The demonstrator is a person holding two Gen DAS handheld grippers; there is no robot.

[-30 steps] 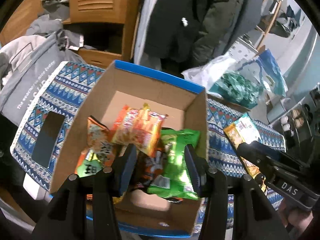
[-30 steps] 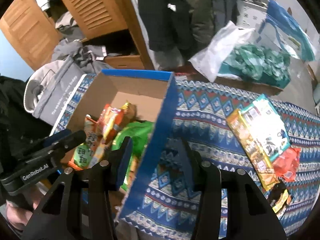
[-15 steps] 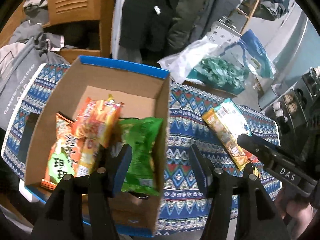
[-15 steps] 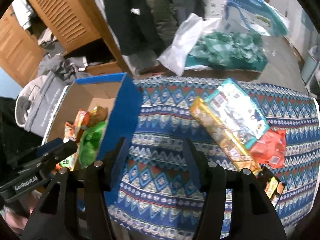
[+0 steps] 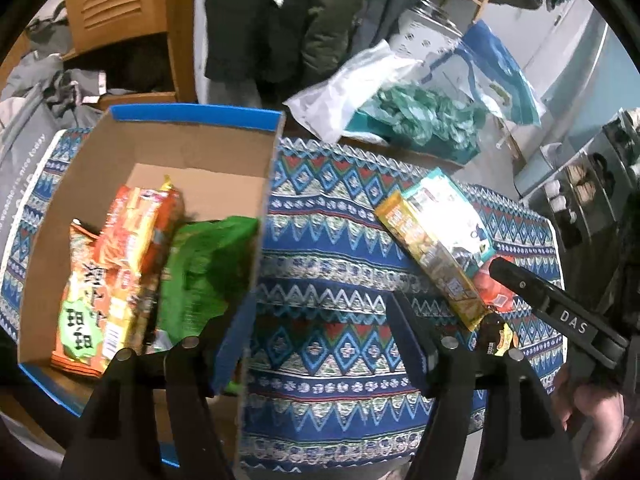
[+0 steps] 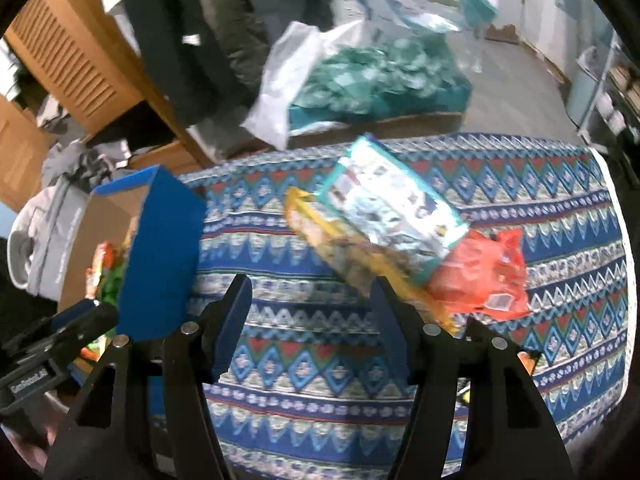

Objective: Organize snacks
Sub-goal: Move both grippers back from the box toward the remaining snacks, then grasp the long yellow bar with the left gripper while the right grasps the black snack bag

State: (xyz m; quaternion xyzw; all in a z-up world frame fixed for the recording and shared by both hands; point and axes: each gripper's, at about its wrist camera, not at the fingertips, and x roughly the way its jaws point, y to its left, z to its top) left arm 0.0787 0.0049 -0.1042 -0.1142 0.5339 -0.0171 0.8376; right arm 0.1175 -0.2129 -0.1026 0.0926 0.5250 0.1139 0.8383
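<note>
My left claw hangs over the patterned tabletop, just beside the right wall of the cardboard box; its jaws have just been opening and stand spread, nothing between them. In the box lie an orange snack bag, an orange-red packet and a green snack bag, leaning on one another. My right claw hovers over the same cloth, jaws likewise just opened and empty. Ahead of it and to the right lies a loose heap: a teal-edged snack pack overlapping a long yellow packet, with a red-orange packet touching them at the near end. The box stands to its left.
</note>
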